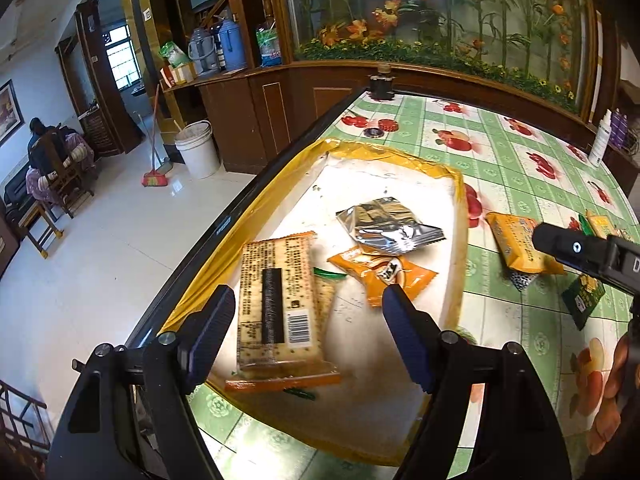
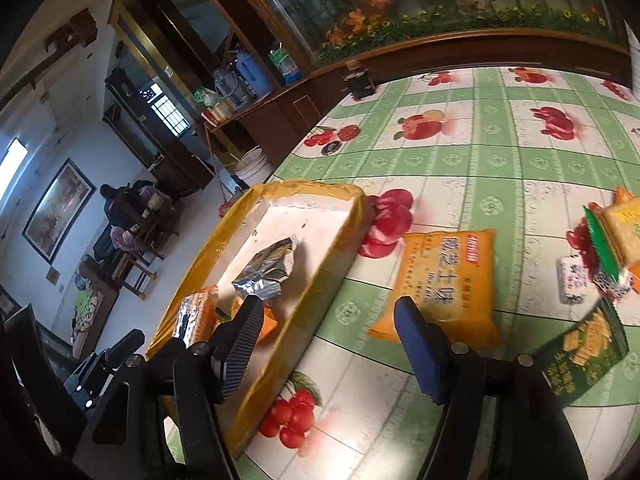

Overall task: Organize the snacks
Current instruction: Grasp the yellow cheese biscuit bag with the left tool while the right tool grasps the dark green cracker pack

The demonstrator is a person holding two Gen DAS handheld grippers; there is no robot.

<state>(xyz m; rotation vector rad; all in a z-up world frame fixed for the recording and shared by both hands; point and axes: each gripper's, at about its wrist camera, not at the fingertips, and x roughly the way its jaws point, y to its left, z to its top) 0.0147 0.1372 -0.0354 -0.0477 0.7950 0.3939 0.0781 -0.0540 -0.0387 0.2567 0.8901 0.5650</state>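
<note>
— What is held in the tray (image 1: 460, 216)?

— Four packets are seen on its white floor: a long cracker packet (image 1: 276, 304) lying barcode up toward the near left, a green-edged packet (image 1: 326, 292) tucked partly beneath it, an orange packet (image 1: 382, 274) beside these, and a silver foil packet (image 1: 390, 222) nearer the middle. The tray is set along the left edge of the tabletop (image 1: 512, 152), its yellow rim close to that edge.

— And outside the tray?

— An orange biscuit packet (image 2: 440, 284) is laid on the cloth just right of the tray's right wall. Farther right, a dark green packet (image 2: 584, 356), a small white packet (image 2: 572, 280) and a green-and-yellow packet (image 2: 616, 236) are gathered near the right edge.

— How are the claws set?

— The left gripper (image 1: 308, 328) is spread wide above the tray's near end, the cracker packet framed between its fingers; contact cannot be told. The right gripper (image 2: 328, 344) is also spread wide and holds nothing, hovering over the tray's right wall and the orange biscuit packet.

— Room to move?

— The far half of the tabletop is mostly bare cloth.
</note>
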